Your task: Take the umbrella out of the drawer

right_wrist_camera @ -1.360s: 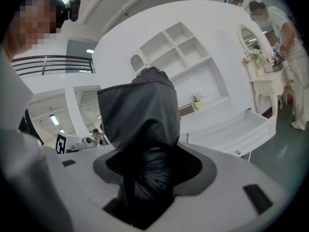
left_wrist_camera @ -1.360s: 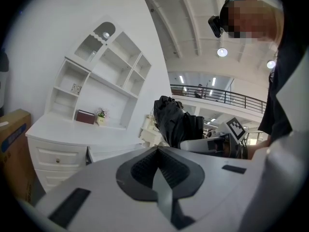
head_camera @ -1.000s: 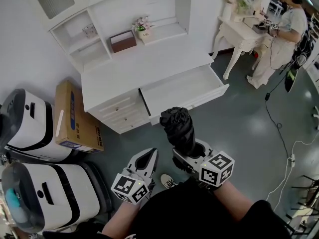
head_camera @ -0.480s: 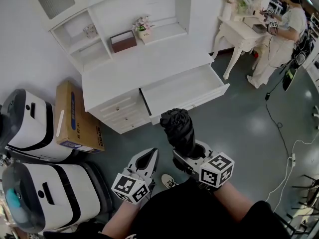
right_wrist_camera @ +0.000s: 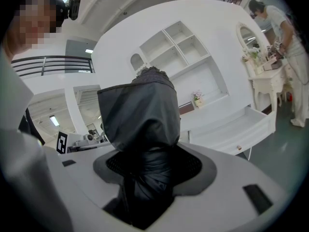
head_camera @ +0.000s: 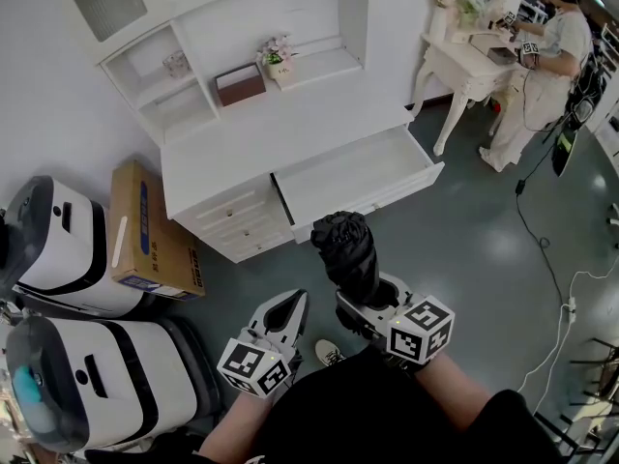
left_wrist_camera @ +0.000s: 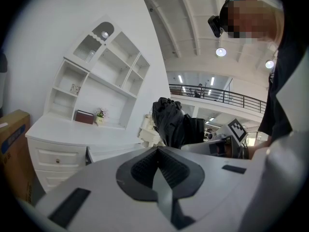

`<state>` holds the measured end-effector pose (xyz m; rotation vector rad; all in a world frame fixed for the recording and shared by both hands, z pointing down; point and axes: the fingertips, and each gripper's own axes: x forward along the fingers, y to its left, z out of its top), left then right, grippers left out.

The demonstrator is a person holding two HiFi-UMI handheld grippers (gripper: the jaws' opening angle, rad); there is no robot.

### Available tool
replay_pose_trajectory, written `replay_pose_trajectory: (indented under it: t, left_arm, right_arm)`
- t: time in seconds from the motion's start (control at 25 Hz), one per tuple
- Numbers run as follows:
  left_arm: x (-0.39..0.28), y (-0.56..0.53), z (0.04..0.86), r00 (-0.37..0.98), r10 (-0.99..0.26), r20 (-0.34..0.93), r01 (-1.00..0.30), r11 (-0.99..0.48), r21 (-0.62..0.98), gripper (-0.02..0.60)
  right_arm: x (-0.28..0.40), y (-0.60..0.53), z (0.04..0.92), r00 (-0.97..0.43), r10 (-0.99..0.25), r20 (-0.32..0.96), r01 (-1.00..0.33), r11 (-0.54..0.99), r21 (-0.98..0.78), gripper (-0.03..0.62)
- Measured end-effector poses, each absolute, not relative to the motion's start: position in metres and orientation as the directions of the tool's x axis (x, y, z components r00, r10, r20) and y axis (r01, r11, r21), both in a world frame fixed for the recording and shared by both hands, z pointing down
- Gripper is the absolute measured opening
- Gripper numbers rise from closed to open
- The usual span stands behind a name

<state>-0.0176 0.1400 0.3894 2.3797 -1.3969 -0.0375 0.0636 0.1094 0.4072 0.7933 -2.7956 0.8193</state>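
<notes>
A folded black umbrella [head_camera: 346, 253] stands upright in my right gripper [head_camera: 372, 303], whose jaws are shut on its lower part; the same umbrella [right_wrist_camera: 144, 129] fills the right gripper view. It is held above the floor, in front of the open white drawer [head_camera: 360, 177] of the white cabinet [head_camera: 271, 129]. My left gripper [head_camera: 280, 314] hangs beside it to the left, shut and holding nothing. In the left gripper view the umbrella [left_wrist_camera: 173, 122] rises just beyond the left gripper [left_wrist_camera: 157, 163].
A cardboard box [head_camera: 145, 230] leans left of the cabinet, with two white machines [head_camera: 68, 249] beside it. At the far right a person [head_camera: 546, 61] stands at a small white dressing table [head_camera: 474, 61]. Cables [head_camera: 542, 249] trail over the grey floor.
The umbrella and right gripper have sunk slightly towards me, away from the drawer. The left gripper has barely moved.
</notes>
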Motion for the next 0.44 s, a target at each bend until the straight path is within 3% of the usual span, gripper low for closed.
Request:
replay_pose_trajectory:
  t: [0.44]
  left_arm:
    - [-0.0157,0.1421,0.3901,0.514,-0.841,0.169,-0.833,-0.442,0.333,0.003]
  right_arm:
    - [0.0634,0.1115,0.4076,-0.855,-0.453,0.252,-0.518,0.714,-0.472,0.241]
